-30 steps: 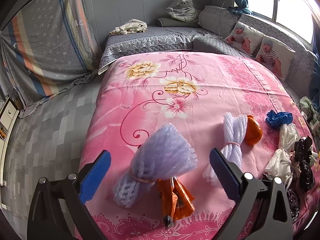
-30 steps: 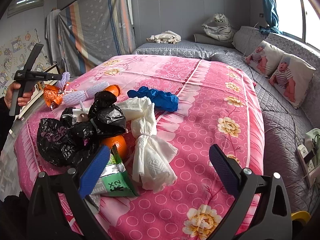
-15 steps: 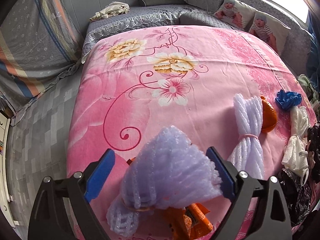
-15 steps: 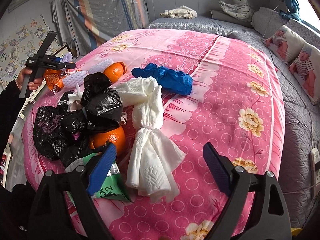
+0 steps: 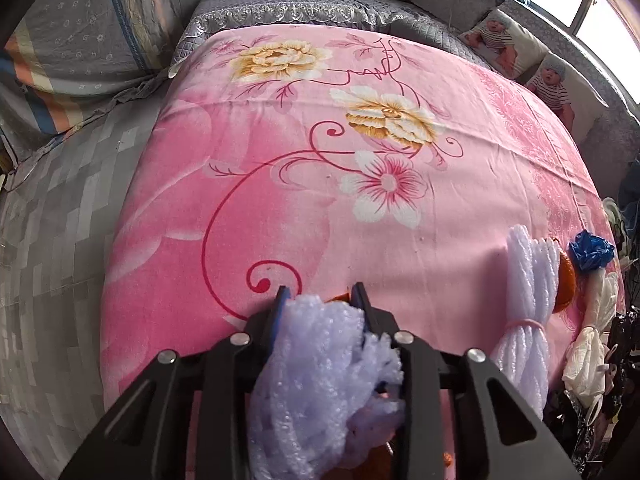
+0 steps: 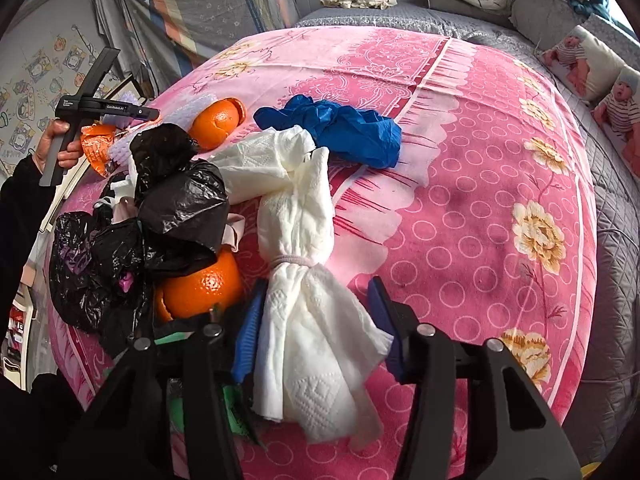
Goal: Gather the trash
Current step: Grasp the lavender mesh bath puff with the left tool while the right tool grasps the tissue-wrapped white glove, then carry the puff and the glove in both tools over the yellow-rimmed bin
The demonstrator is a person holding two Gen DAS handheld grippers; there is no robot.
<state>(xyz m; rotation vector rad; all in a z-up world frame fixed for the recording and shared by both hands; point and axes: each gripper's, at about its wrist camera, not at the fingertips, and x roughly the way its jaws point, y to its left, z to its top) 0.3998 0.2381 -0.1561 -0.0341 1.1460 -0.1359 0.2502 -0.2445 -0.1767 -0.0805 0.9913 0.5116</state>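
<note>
Grippers, both just closing: your left gripper [image 5: 320, 300] pinched the lilac foam net [image 5: 324, 376] at the near edge of the pink bedspread [image 5: 280, 184], and your right gripper [image 6: 316, 312] had its blue pads against the tied white tissue bundle [image 6: 304, 272]. Just left of that bundle lay an orange [image 6: 200, 288] under black plastic bags [image 6: 160, 220]. Beyond the bundle, toward the bedspread's middle, lay a blue glove [image 6: 340, 124].
</note>
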